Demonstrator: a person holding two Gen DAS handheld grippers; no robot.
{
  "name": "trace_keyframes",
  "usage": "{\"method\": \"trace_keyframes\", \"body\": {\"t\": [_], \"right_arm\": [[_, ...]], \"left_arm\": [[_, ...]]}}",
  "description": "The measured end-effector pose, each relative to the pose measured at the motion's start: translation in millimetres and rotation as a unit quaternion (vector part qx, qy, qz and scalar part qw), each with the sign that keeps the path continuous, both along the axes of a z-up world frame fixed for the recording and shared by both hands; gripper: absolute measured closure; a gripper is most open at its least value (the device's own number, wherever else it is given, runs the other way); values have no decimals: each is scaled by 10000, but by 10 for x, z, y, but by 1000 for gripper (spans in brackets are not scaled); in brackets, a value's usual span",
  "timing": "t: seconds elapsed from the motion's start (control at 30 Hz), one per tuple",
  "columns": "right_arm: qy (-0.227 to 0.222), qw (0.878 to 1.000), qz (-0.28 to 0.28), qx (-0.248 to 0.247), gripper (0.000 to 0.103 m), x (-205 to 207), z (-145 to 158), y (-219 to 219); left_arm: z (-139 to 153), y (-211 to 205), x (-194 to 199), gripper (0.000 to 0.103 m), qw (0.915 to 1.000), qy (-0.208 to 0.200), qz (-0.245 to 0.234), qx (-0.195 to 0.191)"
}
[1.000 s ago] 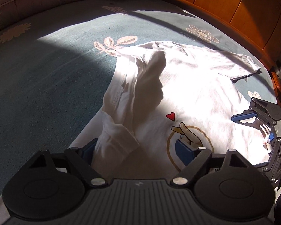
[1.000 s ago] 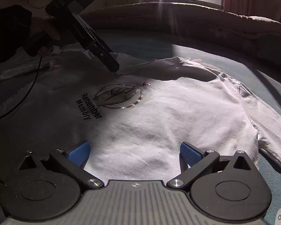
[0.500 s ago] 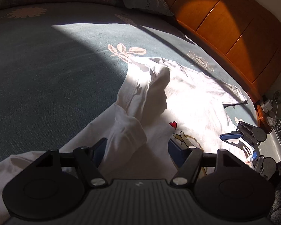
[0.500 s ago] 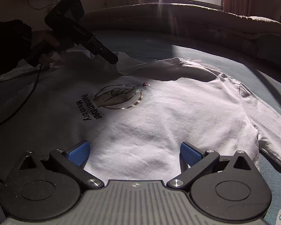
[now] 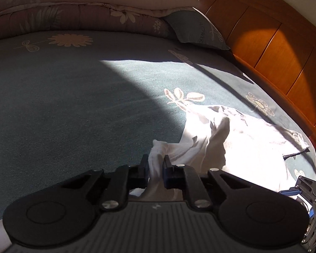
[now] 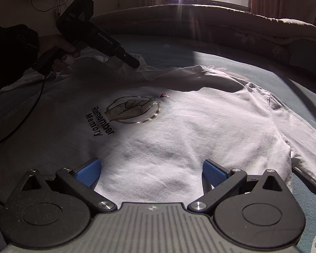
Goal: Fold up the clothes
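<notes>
A white long-sleeved shirt (image 6: 179,137) with a hand print and the words "Remember Memory" lies spread front up on the bed. In the left wrist view its body (image 5: 252,139) lies to the right in sunlight. My left gripper (image 5: 155,164) is closing its jaws, and a bunched sleeve (image 5: 158,149) is pinched between the pads. The right wrist view shows that gripper (image 6: 134,63) at the shirt's far left side, held by a hand (image 6: 59,48). My right gripper (image 6: 151,168) stands open just above the near part of the shirt, with nothing gripped.
The teal flowered bed sheet (image 5: 73,105) stretches wide to the left. A folded quilt (image 5: 84,6) and a pillow (image 5: 198,31) lie at its far end. A wooden headboard (image 5: 284,52) runs along the right. A black cable (image 6: 14,130) trails over the shirt's left side.
The left gripper's jaws went from wide open to pinched on the sleeve, and it swung left and rolled, pulling the sleeve up off the shirt. The right gripper stayed still.
</notes>
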State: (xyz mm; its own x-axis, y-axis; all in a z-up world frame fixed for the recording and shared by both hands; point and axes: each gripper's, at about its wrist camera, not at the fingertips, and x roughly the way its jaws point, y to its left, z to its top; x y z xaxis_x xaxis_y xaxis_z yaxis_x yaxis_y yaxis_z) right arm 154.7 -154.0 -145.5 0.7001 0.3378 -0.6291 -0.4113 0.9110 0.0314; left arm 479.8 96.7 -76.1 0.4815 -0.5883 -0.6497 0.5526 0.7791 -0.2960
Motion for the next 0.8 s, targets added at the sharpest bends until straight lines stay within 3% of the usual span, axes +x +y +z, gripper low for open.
{"method": "trace_keyframes", "body": {"t": [0.17,0.3,0.33,0.47,0.5,0.6,0.7,0.8], "right_arm": [[-2,10000,-4,6,0,2,-3,2],[-3,10000,-5,9,0,1,-5,2],[-3,10000,-5,10,0,1,-5,1],[-3,10000,-6,13,0,-1,-7,1],[-4,10000,-6,13,0,0,-7,2],[-3,10000,-5,12,0,2,-10,4],[-4,10000,-5,6,0,4,-11,10],[-5,10000,-6,3,0,2,-11,10]], "left_arm": [[69,18,336,92,9986,-196,481,57],[-162,-61,590,92,9973,86,653,326],[-223,-73,640,85,9968,148,706,356],[-341,34,732,82,9931,232,1149,-73],[-319,39,739,80,9922,215,1226,-32],[-183,-14,714,57,9893,-10,1381,469],[44,-42,618,56,9823,-379,1590,910],[233,-64,445,55,9869,-519,1387,635]]}}
